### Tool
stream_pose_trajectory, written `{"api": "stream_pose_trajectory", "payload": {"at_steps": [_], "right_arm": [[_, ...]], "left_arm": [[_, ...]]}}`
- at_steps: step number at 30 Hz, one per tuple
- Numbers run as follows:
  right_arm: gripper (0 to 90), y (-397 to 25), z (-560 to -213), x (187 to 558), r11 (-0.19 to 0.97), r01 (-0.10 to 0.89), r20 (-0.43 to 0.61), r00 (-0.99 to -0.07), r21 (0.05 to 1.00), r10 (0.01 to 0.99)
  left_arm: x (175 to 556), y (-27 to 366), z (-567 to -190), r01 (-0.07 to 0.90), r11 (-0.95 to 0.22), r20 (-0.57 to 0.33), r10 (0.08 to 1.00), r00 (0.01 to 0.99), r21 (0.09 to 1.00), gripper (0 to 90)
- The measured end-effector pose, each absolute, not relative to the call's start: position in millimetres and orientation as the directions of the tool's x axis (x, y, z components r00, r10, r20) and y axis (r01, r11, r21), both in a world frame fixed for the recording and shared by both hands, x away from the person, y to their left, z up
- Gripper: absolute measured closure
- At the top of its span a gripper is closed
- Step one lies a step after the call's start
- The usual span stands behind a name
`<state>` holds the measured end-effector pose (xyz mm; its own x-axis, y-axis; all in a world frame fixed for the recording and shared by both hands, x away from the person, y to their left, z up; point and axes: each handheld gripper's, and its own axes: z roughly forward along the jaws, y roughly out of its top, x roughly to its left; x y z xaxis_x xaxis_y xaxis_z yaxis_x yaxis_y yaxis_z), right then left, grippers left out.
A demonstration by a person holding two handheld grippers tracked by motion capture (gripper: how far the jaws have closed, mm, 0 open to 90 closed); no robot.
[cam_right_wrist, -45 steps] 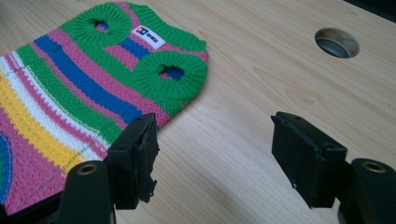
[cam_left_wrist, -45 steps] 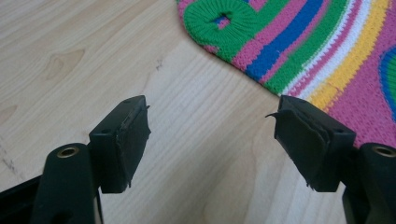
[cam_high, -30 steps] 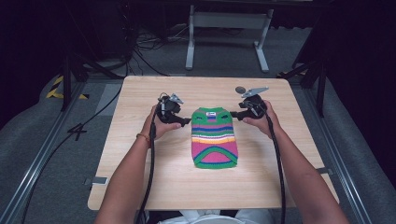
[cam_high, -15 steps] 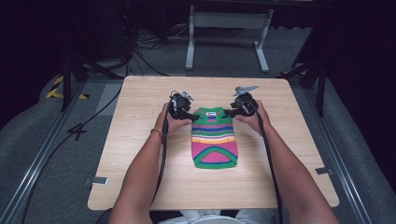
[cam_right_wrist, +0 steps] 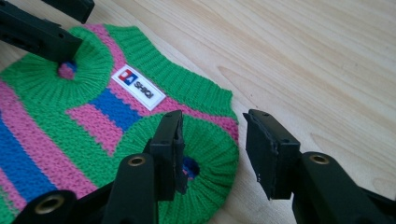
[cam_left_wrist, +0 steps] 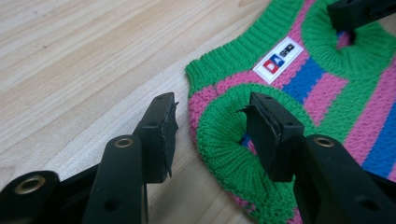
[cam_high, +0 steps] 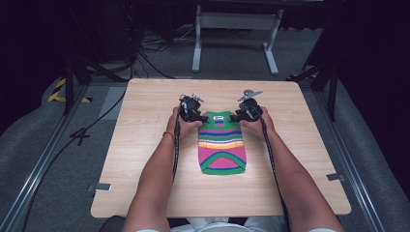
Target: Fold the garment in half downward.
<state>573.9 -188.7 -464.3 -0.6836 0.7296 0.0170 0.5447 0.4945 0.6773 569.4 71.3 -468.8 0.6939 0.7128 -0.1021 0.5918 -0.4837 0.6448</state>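
Observation:
A small knitted sweater point(cam_high: 221, 142), striped green, pink, blue and yellow, lies flat on the wooden table point(cam_high: 145, 145), neck end far from me. My left gripper point(cam_high: 202, 117) is at its upper left corner. In the left gripper view this gripper point(cam_left_wrist: 212, 121) is open, one jaw in the green armhole cuff point(cam_left_wrist: 219, 140), the other on bare wood outside. My right gripper point(cam_high: 236, 117) is at the upper right corner. It point(cam_right_wrist: 215, 140) is open too, straddling the other armhole cuff point(cam_right_wrist: 210, 144). A white label point(cam_right_wrist: 138, 87) sits below the collar.
Bare table wood surrounds the sweater on all sides. Beyond the table's far edge stand a grey metal frame point(cam_high: 232, 29) and floor cables point(cam_high: 145, 53). Rails run along both sides of the table.
Both hands have moved inward and slightly toward me, from beside the sweater onto its two upper corners. The sweater lies where it was.

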Motion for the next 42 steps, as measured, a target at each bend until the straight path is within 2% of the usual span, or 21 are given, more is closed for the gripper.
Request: {"api": "stream_pose_trajectory", "payload": {"at_steps": [7, 9, 13, 14, 15, 19, 31, 42], "right_arm": [[58.0, -193, -471, 576, 0.479, 0.567, 0.039, -0.671, 0.670, 0.740], [62.6, -193, -471, 576, 0.481, 0.564, 0.041, -0.676, 0.671, 0.736], [73.3, -191, -470, 575, 0.492, 0.561, 0.048, -0.690, 0.666, 0.722], [73.3, -191, -470, 575, 0.492, 0.561, 0.048, -0.690, 0.666, 0.722], [75.7, -190, -470, 576, 0.492, 0.560, 0.051, -0.693, 0.666, 0.719], [82.8, -190, -470, 575, 0.488, 0.563, 0.060, -0.694, 0.667, 0.718], [84.2, -200, -461, 571, 0.457, 0.545, 0.056, -0.683, 0.703, 0.728], [84.3, -204, -439, 565, 0.437, 0.459, 0.035, -0.720, 0.774, 0.693]], "left_arm": [[571, 66, -472, 0.592, -0.469, -0.115, 0.714, 0.691, 0.655, 55.7], [572, 65, -472, 0.593, -0.462, -0.120, 0.714, 0.690, 0.660, 56.8], [575, 65, -473, 0.610, -0.436, -0.146, 0.723, 0.675, 0.661, 68.3], [575, 65, -473, 0.610, -0.436, -0.146, 0.723, 0.675, 0.661, 70.6], [575, 65, -473, 0.610, -0.434, -0.150, 0.722, 0.676, 0.663, 70.6], [575, 64, -471, 0.597, -0.456, -0.116, 0.723, 0.681, 0.660, 80.8], [575, 53, -460, 0.537, -0.472, -0.041, 0.724, 0.689, 0.699, 83.0], [570, 55, -433, 0.443, -0.484, 0.038, 0.706, 0.707, 0.755, 83.0]]}}
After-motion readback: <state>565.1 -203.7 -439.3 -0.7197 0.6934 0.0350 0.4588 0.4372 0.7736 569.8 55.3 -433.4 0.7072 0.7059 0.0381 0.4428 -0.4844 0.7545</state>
